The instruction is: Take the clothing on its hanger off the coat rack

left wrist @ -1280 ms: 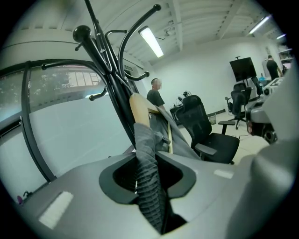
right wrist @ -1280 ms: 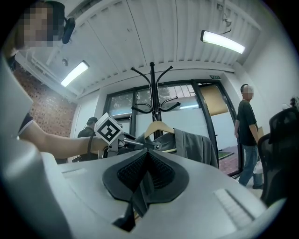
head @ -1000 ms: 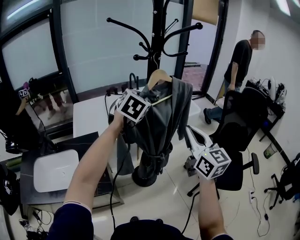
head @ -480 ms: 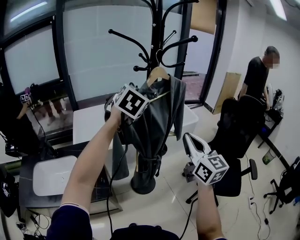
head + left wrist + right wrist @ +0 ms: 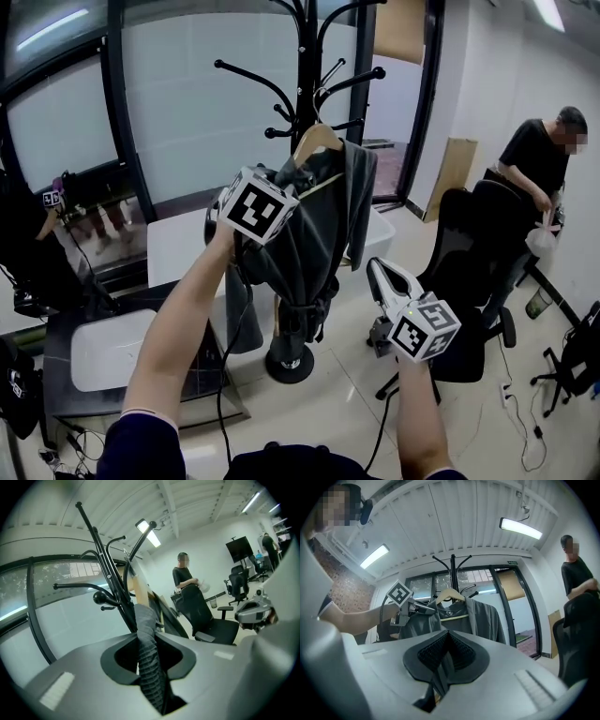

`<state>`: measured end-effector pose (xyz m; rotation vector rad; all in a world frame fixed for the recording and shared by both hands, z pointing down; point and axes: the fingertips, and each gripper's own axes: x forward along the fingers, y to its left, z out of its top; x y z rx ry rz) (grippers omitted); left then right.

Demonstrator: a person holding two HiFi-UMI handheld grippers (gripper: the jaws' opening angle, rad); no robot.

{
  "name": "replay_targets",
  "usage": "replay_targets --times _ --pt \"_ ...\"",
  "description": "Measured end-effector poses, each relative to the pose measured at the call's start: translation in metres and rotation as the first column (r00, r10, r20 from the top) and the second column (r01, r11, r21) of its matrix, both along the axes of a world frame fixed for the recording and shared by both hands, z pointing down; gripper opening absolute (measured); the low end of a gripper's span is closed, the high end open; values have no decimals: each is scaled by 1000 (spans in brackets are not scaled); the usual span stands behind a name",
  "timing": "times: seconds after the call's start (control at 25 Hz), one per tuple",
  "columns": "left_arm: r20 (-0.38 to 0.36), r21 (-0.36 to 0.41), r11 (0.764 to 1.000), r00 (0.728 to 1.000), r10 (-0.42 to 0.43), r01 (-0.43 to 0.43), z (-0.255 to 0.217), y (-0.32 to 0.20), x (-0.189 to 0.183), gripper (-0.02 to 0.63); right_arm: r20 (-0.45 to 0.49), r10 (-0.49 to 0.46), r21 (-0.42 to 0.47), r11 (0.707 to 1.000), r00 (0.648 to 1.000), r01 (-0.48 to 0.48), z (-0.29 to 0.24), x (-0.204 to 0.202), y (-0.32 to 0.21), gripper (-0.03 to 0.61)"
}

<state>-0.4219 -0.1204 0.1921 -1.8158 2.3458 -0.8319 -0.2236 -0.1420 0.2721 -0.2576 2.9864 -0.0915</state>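
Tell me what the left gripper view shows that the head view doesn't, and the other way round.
Only the left gripper view: the left gripper shut on a fold of the clothing, plus a ceiling lamp and a black screen. Only the head view: the round base of the coat rack and the white table. Both: the coat rack's hooks, the wooden hanger, an office chair and a person standing.

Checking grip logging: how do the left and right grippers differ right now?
The left gripper is high beside the hanger, shut on the grey garment; the right gripper sits lower, clear of the garment, shut on nothing. Both carry a marker cube.
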Motion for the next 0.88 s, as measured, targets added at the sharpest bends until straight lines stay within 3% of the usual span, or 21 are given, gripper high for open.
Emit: replay_targets --times 0.44,0.88 --pt "-15 -42 989 990 139 -140 36 1 53 86 -42 106 -10 994 993 -107 14 36 1 2" --pt "-69 -86 937 940 334 -339 82 -20 123 83 -77 327 -38 943 942 -330 27 114 -19 2"
